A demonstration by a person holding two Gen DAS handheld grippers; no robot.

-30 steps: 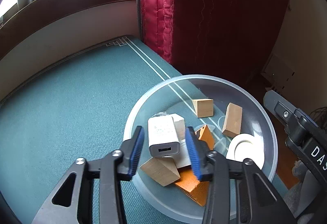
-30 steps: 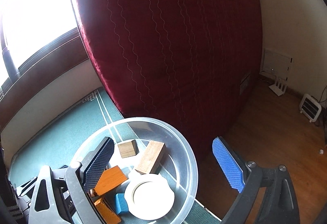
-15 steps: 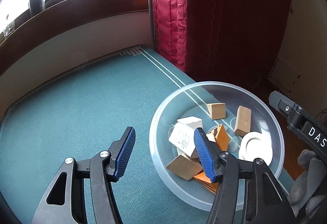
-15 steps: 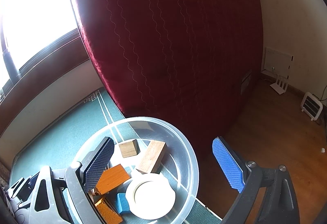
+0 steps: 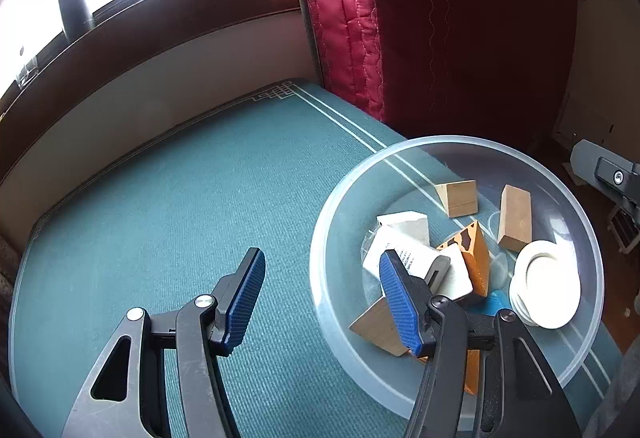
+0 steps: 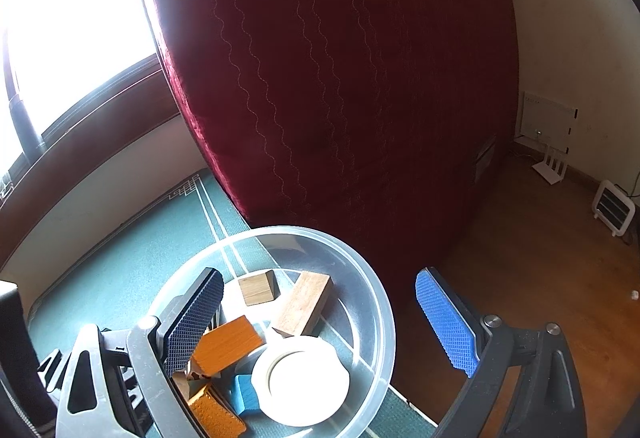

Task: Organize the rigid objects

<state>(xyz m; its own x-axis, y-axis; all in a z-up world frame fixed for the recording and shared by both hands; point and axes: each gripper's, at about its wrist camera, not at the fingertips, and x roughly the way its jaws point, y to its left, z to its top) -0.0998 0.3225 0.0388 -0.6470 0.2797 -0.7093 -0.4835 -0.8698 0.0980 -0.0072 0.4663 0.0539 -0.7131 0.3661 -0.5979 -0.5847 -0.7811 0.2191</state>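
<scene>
Left wrist view showed the left gripper (image 5: 322,296) with its blue-padded fingers (image 5: 245,300) spread apart and holding nothing, hovering over the green table mat (image 5: 168,206) just beside the clear plastic bowl (image 5: 576,214); its right finger overlapped the bowl's near-left rim. The bowl sat at the mat's right edge, close to the red quilted mattress (image 5: 440,30) leaning beyond the far right corner. Inside the bowl lay the white charger (image 5: 404,250) on its side among the other pieces, resting against a white block (image 5: 408,223) and touching an orange wedge (image 5: 476,258). A small wooden cube (image 5: 458,198) and a longer wooden block (image 5: 516,218) lay toward the bowl's far side, a white round lid (image 5: 548,290) against its right wall, and a tan wooden wedge (image 5: 378,326) at its near side. In the right wrist view the right gripper (image 6: 316,322) also had its fingers wide apart, empty, one dark pad (image 6: 194,318) over the bowl's left part and the blue pad (image 6: 446,322) outside the rim above the wooden floor (image 6: 560,258). That view showed the bowl (image 6: 376,298) holding the cube (image 6: 256,288), the long block (image 6: 306,304), an orange block (image 6: 228,346), a small blue piece (image 6: 246,394) and the lid (image 6: 302,380).
</scene>
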